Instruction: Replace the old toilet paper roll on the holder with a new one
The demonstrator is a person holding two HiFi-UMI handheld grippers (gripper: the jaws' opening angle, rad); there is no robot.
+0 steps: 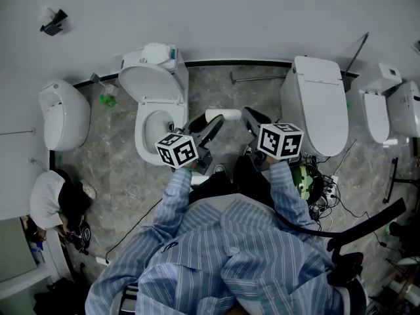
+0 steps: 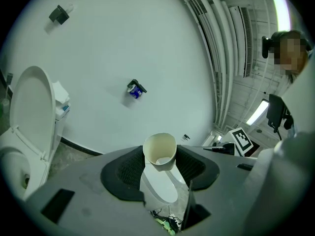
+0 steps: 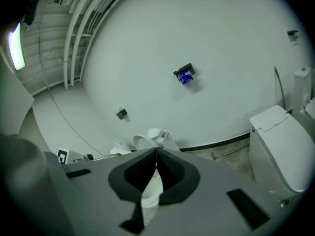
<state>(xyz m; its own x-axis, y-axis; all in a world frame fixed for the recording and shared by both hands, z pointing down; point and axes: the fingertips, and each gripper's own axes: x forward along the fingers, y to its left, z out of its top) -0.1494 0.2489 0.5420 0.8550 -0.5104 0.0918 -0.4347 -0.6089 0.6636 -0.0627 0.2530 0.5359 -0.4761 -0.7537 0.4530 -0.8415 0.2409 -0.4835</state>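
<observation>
1. the left gripper (image 2: 160,157) is gripping a cream cardboard tube (image 2: 158,145), its 2 pads pressing on the tube's sides, with the open end facing back toward the camera.
2. the right gripper (image 3: 156,151) is sitting closed, its jaw tips meeting; nothing is showing between the pads, and i cannot tell what the white shape below them is.
3. in the head view the tube is lying as a pale cylinder between the 2 grippers, in front of the person and above the floor, between the open toilet (image 1: 157,104) and the closed toilet (image 1: 318,104).
4. judging by its thin bare wall, the tube is looking like the spent core, so the removal half of the job is seeming done.
5. a dark wall fitting (image 2: 136,90) with something blue on it is hanging well apart from the tube; whether it is the holder in question i cannot tell.
6. no full new roll is showing in any view, so discarding the core, fetching a fresh roll and mounting it are remaining.
</observation>
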